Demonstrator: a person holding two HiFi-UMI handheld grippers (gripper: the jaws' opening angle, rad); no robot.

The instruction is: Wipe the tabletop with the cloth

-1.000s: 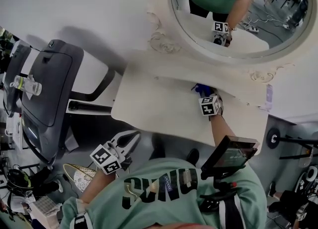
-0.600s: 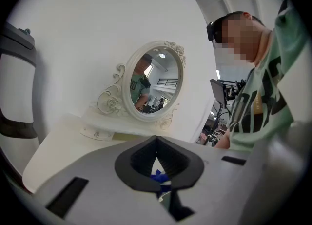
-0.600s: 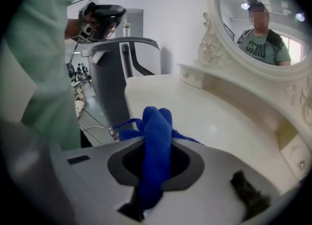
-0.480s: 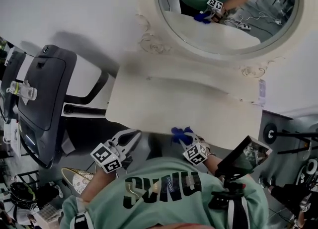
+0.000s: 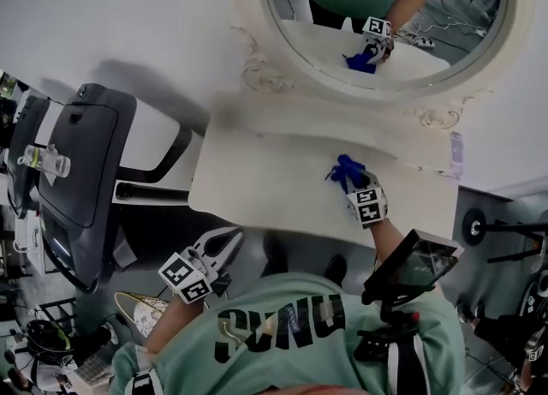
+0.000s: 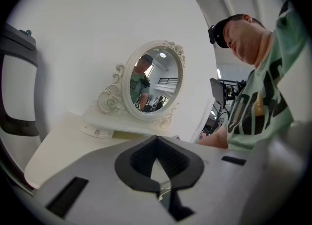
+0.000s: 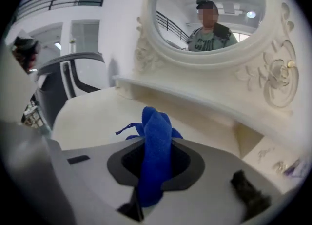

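Note:
A cream tabletop (image 5: pixel 265 183) lies under an oval mirror. My right gripper (image 5: pixel 356 186) is shut on a blue cloth (image 5: pixel 346 170) and holds it down on the table's right half, near the raised back ledge. In the right gripper view the blue cloth (image 7: pixel 157 124) sticks out past the right gripper (image 7: pixel 156 143), above the tabletop (image 7: pixel 92 116). My left gripper (image 5: pixel 233 236) hangs off the table's front left edge, shut with nothing in it. In the left gripper view the left gripper (image 6: pixel 156 137) points across the tabletop (image 6: pixel 63 141) toward the mirror.
The ornate mirror (image 5: pixel 257 76) stands on the ledge (image 5: pixel 402 146) at the back and reflects the cloth. A dark treadmill (image 5: pixel 81 162) with a bottle (image 5: pixel 43 160) is at the left. A screen (image 5: pixel 411 269) on a chest mount juts out at the front right.
The right gripper drew the cloth from the back right to the table's front edge, then pushed it back toward the ledge. The left gripper stayed put.

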